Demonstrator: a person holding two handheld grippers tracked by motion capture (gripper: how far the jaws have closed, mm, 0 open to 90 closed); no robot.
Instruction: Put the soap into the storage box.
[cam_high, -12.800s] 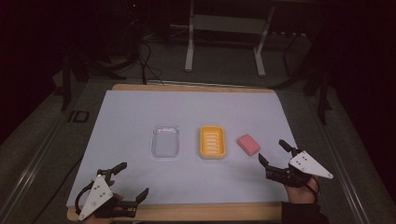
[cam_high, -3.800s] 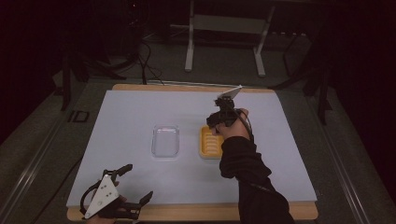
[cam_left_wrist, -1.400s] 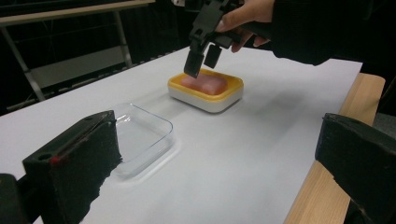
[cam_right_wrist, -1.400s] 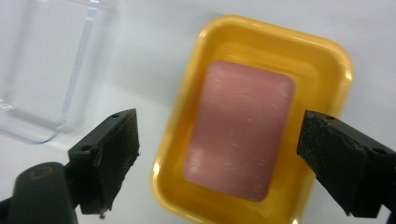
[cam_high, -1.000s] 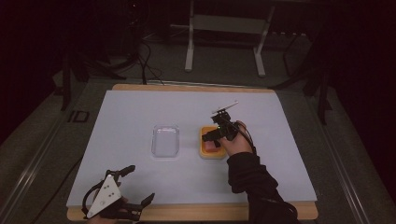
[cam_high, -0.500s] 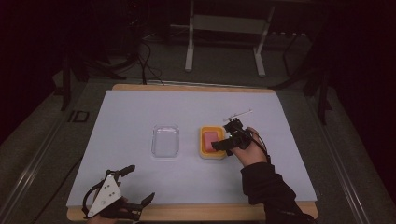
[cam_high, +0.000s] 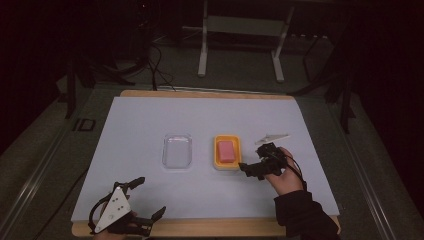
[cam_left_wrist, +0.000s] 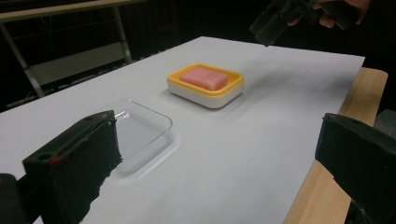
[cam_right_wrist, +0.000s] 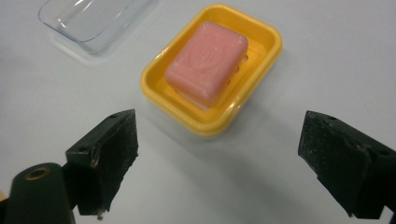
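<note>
Pink soap bar (cam_right_wrist: 206, 60) lying flat inside the yellow soap dish (cam_right_wrist: 261, 79), near the middle of the white table cover (cam_high: 150, 125), with the clear plastic lid (cam_high: 177, 151) just beside the dish on its left and apart from it. Right gripper (cam_high: 251, 170) hovering just beside the dish's near right corner, jaws spread wide and empty, touching neither dish nor soap. Left gripper (cam_high: 142, 200) resting at the table's near left edge, well apart from the rest, jaws likewise parted and holding nothing.

Dim room, evenly lit white table (cam_high: 150, 125), close tool jaws blurred.
</note>
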